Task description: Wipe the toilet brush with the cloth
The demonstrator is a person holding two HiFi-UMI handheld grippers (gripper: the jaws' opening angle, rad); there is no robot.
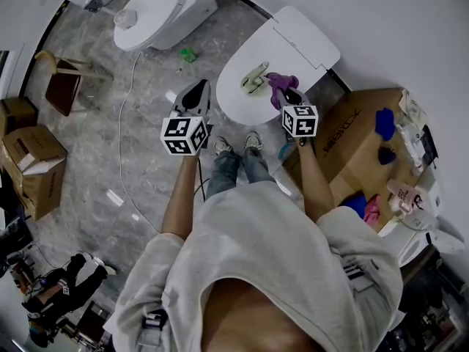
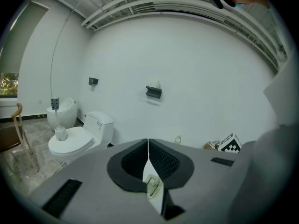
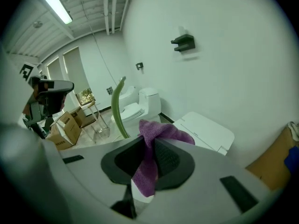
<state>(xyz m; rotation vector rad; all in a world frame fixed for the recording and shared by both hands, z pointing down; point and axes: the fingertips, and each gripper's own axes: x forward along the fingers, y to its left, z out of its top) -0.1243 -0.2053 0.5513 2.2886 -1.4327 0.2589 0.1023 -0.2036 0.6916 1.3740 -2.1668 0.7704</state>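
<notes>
Scene: a person stands over a closed toilet (image 1: 297,39) in a tiled room, a hand-held gripper in each fist

Left gripper (image 1: 196,94): hovers over the floor at the left edge of the toilet's lid; its jaws are pressed together with nothing between them

Right gripper (image 1: 290,95): poised over the lid's near right edge; its jaws are clamped on a purple cloth (image 1: 281,83); the cloth bunches out beyond the tips and hangs down between the pads (image 3: 168,160)

Toilet brush (image 1: 254,78): pale green; lies on the white lid just left of the cloth and well apart from the left gripper; whether cloth and brush touch cannot be told

Surroundings: a second toilet (image 1: 157,9) stands further along the wall; a cardboard box (image 1: 352,138) sits to the person's right; a wooden chair (image 1: 62,83) stands off to the left
</notes>
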